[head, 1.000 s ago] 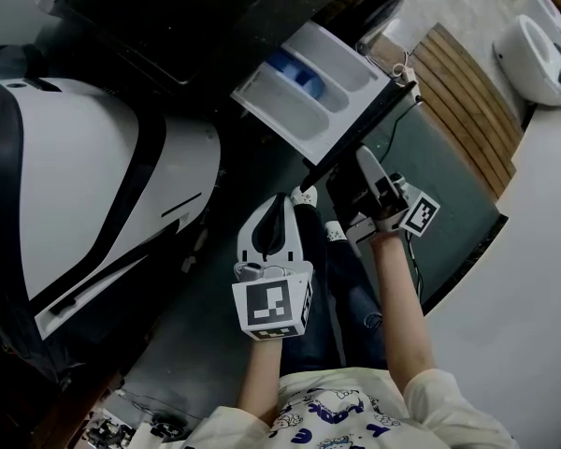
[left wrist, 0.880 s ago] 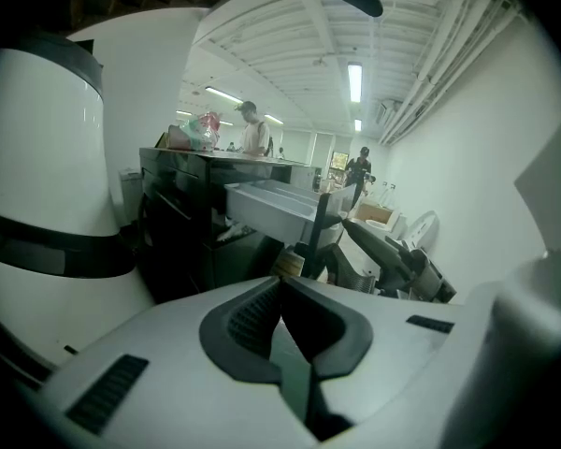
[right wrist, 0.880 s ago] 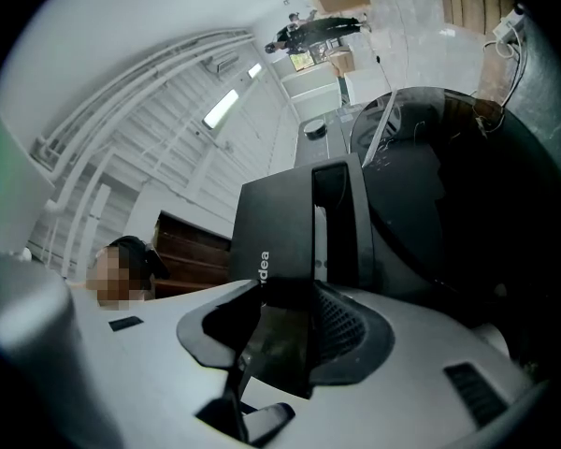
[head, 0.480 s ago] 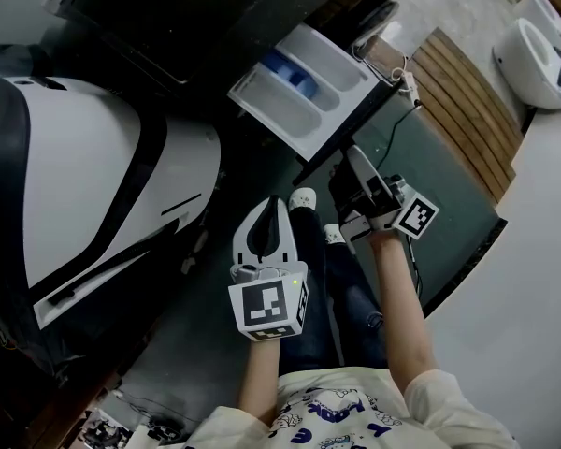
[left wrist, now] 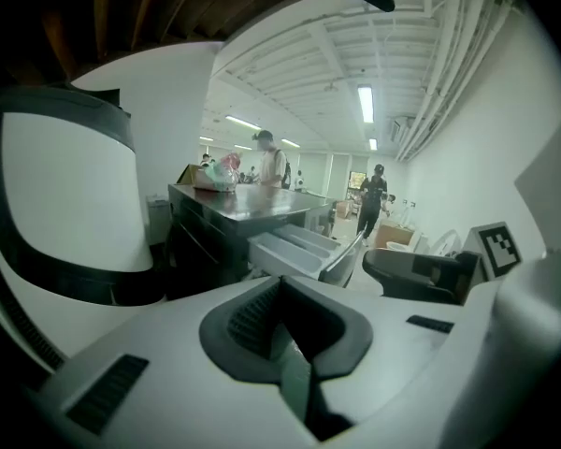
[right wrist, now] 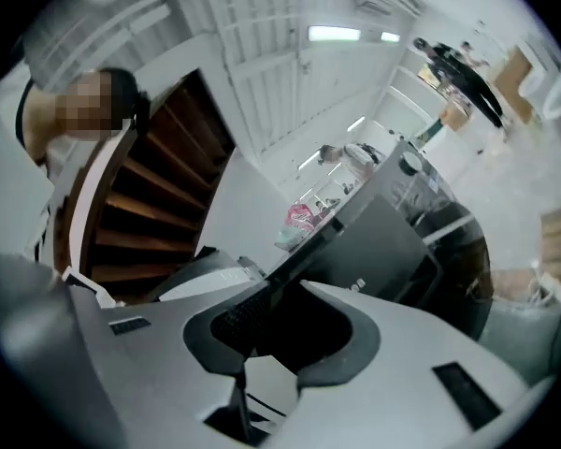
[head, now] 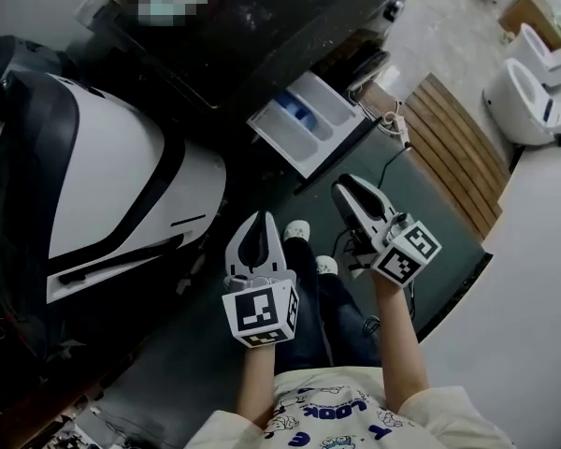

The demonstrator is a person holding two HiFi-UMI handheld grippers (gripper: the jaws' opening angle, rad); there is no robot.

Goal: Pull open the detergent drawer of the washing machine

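Observation:
The dark washing machine (head: 262, 26) stands at the top of the head view. Its white detergent drawer (head: 304, 124) is pulled out, showing blue and white compartments; the left gripper view shows the drawer (left wrist: 294, 251) ahead. My left gripper (head: 260, 218) hangs short of the drawer, fingers together and empty, as its own view of the left gripper (left wrist: 282, 279) confirms. My right gripper (head: 348, 192) floats below the drawer front without touching it. Its jaws have just been closing; in its own view the right gripper (right wrist: 286, 283) keeps a narrow gap with nothing in it.
A large white and black curved appliance (head: 112, 185) fills the left. A wooden slatted platform (head: 449, 129) and white fixtures (head: 524, 87) lie to the right. A cable (head: 393, 148) trails below the drawer. My legs and shoes (head: 299, 232) are under the grippers.
Both grippers have risen and drawn back from the drawer. The right gripper has left the drawer front and rolled, so its marker cube faces up. The drawer stays out.

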